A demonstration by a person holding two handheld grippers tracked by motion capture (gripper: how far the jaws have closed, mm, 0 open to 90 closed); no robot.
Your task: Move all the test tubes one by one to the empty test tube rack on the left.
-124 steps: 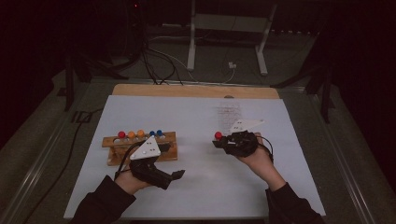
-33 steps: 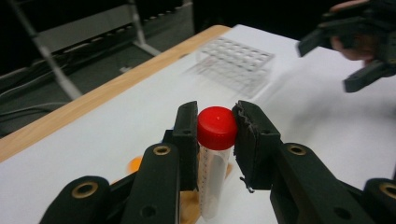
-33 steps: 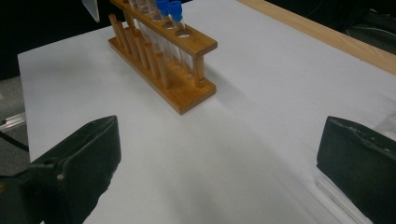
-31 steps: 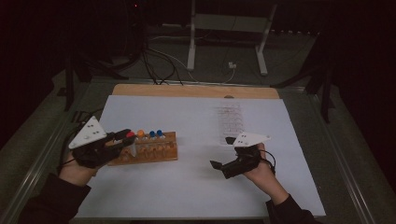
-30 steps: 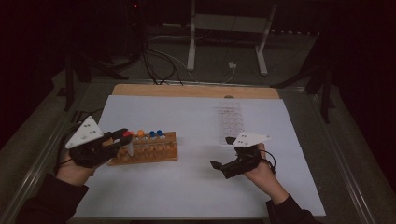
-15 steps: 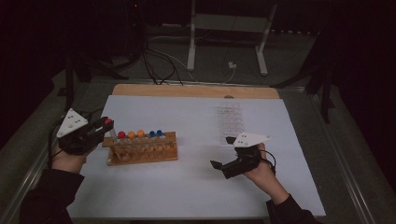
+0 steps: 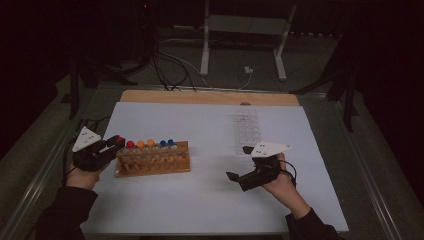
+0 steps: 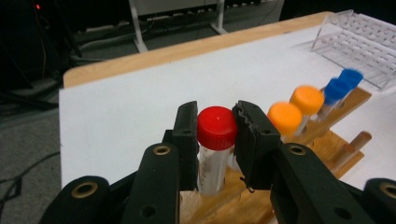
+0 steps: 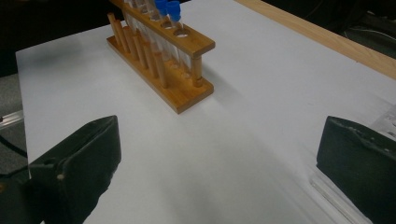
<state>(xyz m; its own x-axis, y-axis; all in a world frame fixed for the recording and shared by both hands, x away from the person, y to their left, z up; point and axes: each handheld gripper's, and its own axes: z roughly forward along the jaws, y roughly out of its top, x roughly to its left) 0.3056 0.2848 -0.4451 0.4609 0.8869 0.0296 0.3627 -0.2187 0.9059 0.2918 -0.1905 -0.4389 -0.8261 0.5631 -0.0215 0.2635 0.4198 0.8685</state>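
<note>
red-capped tube (image 8: 215, 140) | clamped between left tool (image 8: 215, 128) jaws at wooden rack's (image 7: 152, 160) end near bench's left edge | right tool (image 9: 219, 154) jaws apart | left tool now lower than before

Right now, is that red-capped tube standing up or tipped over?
Upright. The red-capped tube stands vertical, cap on top, gripped by the left claw at the wooden rack.

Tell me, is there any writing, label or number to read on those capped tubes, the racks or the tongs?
None can be read.
Red-capped tube in the left tongs: no label.
Wooden rack: plain wood, no lettering.
Clear plastic rack: no marking visible.
Grey plate on the right tongs: a few dark dots, too small to tell as signs.
</note>
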